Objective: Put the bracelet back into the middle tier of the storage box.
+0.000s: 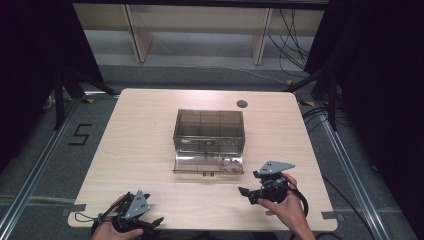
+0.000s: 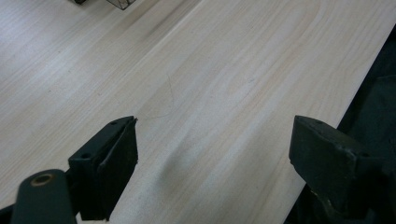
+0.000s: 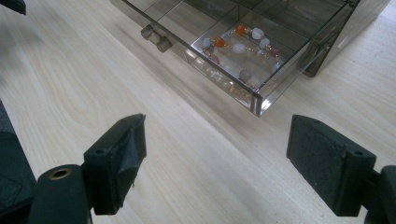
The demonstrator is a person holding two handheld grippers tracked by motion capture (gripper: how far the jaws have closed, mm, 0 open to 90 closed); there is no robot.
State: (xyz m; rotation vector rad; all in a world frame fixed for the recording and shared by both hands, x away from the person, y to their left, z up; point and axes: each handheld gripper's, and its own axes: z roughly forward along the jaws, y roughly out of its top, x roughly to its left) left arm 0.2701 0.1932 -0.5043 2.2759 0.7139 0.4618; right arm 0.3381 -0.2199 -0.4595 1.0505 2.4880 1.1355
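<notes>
Wooden table (image 1: pixel 150 130) bears a smoky box (image 1: pixel 208 130), drawer (image 3: pixel 243 60) out; both tools gape wide.

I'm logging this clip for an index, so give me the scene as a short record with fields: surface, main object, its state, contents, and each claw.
surface: light wooden table
main object: smoky clear plastic drawer box, near the table's middle
drawer state: bottom drawer pulled out toward the person
contents: bead bracelet, orange, white and grey beads, in the drawer's compartment on the right claw's side
left claw: open, empty, by the near edge of the table
right claw: open, empty, in front of the drawer, apart from it
</notes>
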